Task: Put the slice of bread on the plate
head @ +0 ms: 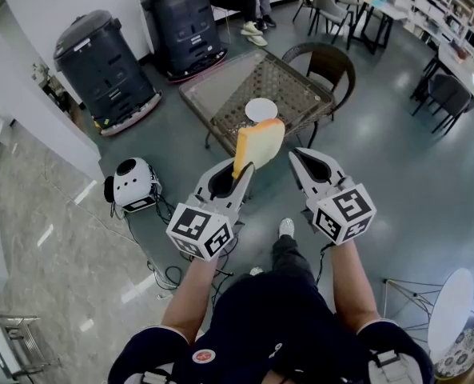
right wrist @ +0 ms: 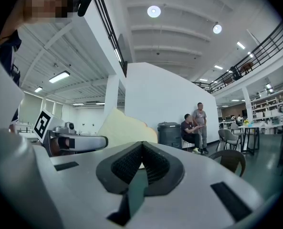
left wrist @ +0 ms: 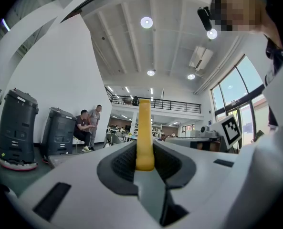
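While the left claw (head: 243, 173) pinches the slice of bread (head: 260, 143) by its lower edge, the slice stands upright in the air, short of the glass tabletop (head: 213, 94) and its white plate (head: 260, 109). Right claw (head: 297, 158) closed, empty, just beside. Bread looks light, soft, crushable: hold near the crust, lightly. Likely to flop if tipped flat.
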`<state>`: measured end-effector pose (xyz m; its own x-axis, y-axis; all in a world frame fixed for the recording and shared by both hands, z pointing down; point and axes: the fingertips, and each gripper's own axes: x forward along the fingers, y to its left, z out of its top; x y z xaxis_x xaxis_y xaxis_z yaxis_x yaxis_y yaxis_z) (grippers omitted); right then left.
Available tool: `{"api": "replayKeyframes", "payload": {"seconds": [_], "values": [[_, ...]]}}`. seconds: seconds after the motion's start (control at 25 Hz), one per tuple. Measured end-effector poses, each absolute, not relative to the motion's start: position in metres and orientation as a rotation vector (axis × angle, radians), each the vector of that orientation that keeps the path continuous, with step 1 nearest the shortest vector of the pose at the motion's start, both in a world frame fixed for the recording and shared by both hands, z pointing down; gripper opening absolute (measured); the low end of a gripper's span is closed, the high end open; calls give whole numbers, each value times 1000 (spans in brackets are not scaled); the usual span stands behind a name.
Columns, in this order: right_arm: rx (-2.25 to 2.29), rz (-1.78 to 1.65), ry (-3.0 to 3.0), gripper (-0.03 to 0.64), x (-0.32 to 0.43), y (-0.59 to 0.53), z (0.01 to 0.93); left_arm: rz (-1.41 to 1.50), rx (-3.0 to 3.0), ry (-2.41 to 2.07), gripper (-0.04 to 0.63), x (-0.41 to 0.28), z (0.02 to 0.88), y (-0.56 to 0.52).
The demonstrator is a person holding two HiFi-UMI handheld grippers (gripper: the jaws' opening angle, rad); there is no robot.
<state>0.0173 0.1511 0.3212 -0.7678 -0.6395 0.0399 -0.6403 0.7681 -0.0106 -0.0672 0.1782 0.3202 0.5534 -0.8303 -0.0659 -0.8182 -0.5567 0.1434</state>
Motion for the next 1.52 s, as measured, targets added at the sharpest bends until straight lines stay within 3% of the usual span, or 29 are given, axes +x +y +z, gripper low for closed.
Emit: {"api": "replayKeyframes", "payload": {"seconds": [1.52], "values": [[909,188,-2989,6,66,-123,339,-72,2561,-1537,89,-15,336,-83]]}}
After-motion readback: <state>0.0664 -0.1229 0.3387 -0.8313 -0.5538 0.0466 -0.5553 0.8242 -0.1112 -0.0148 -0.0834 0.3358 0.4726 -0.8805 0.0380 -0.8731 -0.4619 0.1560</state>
